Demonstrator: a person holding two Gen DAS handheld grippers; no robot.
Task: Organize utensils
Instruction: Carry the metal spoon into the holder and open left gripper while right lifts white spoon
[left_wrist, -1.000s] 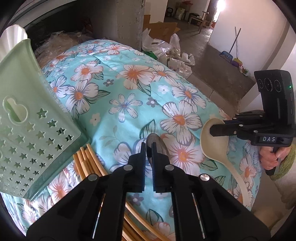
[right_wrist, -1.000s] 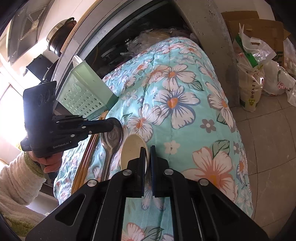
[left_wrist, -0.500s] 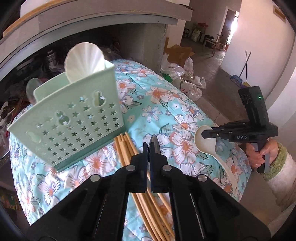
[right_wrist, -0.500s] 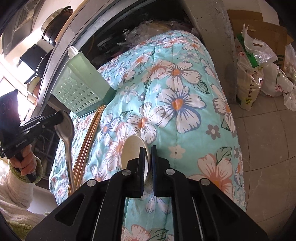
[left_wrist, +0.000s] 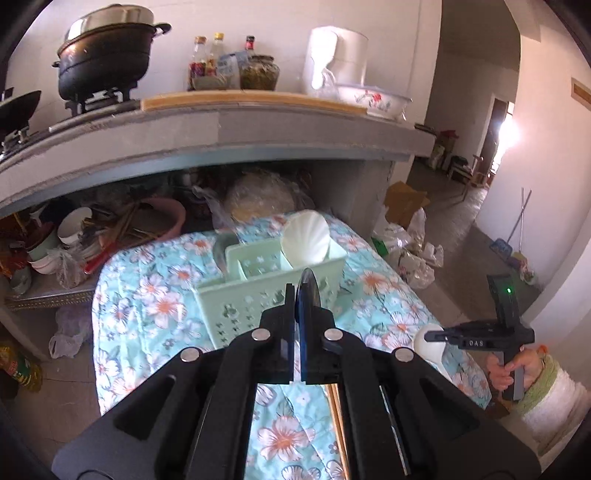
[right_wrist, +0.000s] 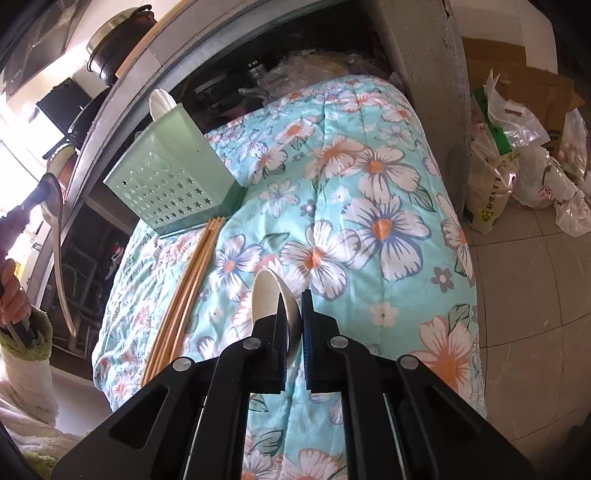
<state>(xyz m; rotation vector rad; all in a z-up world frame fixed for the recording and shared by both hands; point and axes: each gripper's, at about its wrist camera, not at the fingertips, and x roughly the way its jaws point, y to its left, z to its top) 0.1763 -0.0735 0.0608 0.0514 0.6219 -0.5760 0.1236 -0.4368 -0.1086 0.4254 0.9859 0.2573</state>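
Left hand-held gripper (left_wrist: 301, 291) clenched on a metal spoon (left_wrist: 309, 286) raised before the green caddy (left_wrist: 258, 291), right hand-held gripper (right_wrist: 293, 314) grasping a cream ladle (right_wrist: 271, 299) over the floral quilt (right_wrist: 388, 221): either bowl-edge pinch may pivot, so the dangling handle could miss its compartment.

hidden and cut off
spoon (left_wrist: 309, 286) handle hidden behind left gripper (left_wrist: 300, 295); ladle (right_wrist: 271, 295) handle hidden under right gripper (right_wrist: 293, 306); chopsticks' (right_wrist: 188, 288) lower ends covered.

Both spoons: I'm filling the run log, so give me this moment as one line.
left gripper: shut on metal spoon, lifted | right gripper: shut on cream spoon | green basket: on quilt | chopsticks: loose
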